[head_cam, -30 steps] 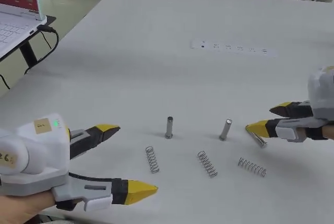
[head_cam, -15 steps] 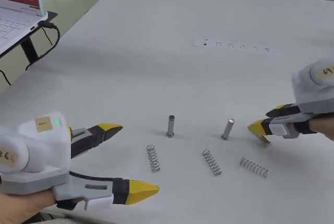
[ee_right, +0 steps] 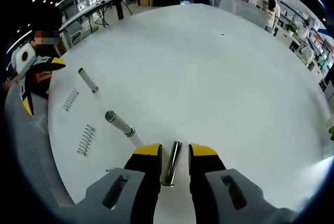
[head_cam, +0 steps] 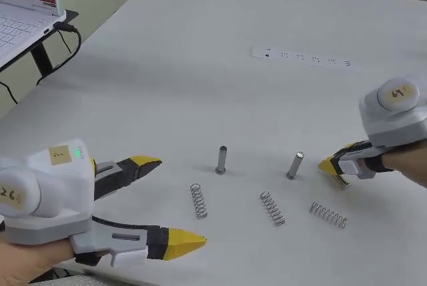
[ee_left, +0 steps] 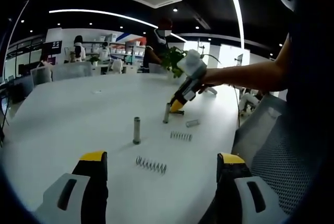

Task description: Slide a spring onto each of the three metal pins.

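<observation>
Since one of the three pins lies flat on the counter (head_cam: pixel 200 66), the step in hand is judged to be picking it up and standing it before any spring is threaded. In the right gripper view the fallen pin (ee_right: pixel 172 162) is seen between the jaws of the right tool (ee_right: pixel 175 150), pointing along them towards 12 o'clock. The jaws are narrowly parted, a thin gap shows on each side of the pin, and nothing is clamped yet.

For a sound pick, the jaws should be closed squarely across the shaft near its middle, so that the pin is not rolled away or flicked out. It would then be tipped onto its wider end at 3 o'clock of the second standing pin (head_cam: pixel 295 165), in line with the first standing pin (head_cam: pixel 221 159).

The first spring (head_cam: pixel 198 201), second spring (head_cam: pixel 272 207) and third spring (head_cam: pixel 327 215) are laid flat at 6 o'clock of the pins, untouched. The left tool (head_cam: pixel 179 199) is held at 8 o'clock in the head view, spread wide and empty.
</observation>
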### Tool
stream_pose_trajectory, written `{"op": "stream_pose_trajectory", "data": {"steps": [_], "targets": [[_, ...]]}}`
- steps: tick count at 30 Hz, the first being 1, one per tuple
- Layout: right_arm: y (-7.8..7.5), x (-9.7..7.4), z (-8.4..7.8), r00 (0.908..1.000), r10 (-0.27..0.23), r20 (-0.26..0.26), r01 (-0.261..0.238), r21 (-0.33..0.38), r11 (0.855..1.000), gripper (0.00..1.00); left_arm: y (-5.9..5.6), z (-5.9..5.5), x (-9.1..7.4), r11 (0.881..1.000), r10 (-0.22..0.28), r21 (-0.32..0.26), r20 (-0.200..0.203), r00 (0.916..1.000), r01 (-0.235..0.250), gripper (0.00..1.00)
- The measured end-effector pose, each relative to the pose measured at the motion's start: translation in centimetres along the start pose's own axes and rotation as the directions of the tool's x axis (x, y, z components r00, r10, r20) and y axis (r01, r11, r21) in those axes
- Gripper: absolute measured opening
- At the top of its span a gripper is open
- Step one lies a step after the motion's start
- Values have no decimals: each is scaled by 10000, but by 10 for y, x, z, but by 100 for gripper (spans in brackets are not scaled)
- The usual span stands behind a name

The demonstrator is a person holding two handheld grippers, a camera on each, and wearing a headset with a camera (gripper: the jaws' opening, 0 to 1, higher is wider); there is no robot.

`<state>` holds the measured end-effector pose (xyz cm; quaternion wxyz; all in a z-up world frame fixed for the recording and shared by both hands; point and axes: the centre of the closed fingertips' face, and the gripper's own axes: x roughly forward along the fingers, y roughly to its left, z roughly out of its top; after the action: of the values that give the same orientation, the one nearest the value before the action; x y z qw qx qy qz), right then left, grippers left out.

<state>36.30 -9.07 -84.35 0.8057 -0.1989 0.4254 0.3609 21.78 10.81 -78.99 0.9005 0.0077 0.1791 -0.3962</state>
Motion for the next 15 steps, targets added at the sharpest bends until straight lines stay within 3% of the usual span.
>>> {"op": "stream_pose_trajectory", "data": {"steps": [15], "targets": [[-3, 5, -6, 9983, -79, -572, 96, 286, 9995, 10, -1, 3, 2, 10000, 12, -18, 80, 10000, -12, 82]]}}
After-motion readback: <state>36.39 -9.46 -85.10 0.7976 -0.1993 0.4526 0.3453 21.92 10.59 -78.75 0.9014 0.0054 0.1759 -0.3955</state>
